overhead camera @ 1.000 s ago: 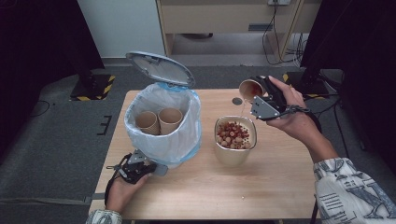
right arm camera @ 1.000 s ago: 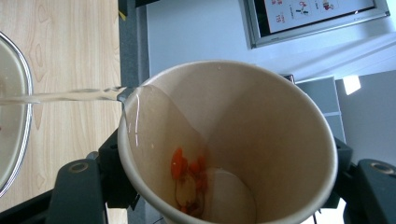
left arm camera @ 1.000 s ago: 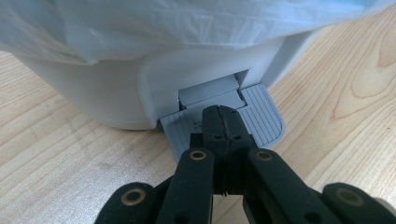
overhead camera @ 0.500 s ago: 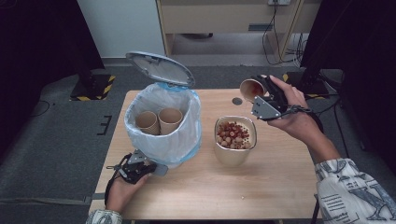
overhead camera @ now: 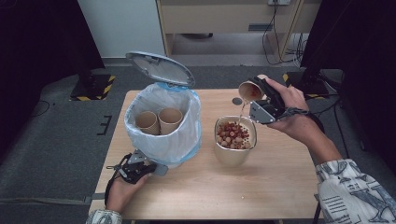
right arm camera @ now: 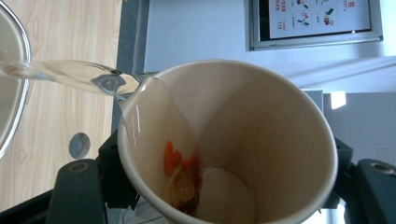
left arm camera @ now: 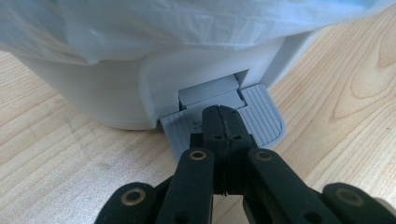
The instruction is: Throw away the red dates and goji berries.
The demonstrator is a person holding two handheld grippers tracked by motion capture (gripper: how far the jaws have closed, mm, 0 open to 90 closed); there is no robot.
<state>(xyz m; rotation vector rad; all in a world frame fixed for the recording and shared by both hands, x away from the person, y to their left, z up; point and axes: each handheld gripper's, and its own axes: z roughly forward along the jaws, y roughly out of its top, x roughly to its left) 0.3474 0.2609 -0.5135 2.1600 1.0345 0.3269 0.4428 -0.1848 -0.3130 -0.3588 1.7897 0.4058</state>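
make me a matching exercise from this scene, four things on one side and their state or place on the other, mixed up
1 paper cup
2 left gripper
3 bin lid
4 bowl

a raised open
b tilted in the right gripper, pouring liquid
c on the table, holds reddish and pale pieces
d shut, pressing the bin pedal

Pairs: 1-b, 2-d, 3-a, 4-c

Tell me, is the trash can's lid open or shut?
Open: the lid stands tilted up behind the bin, two cups showing inside.
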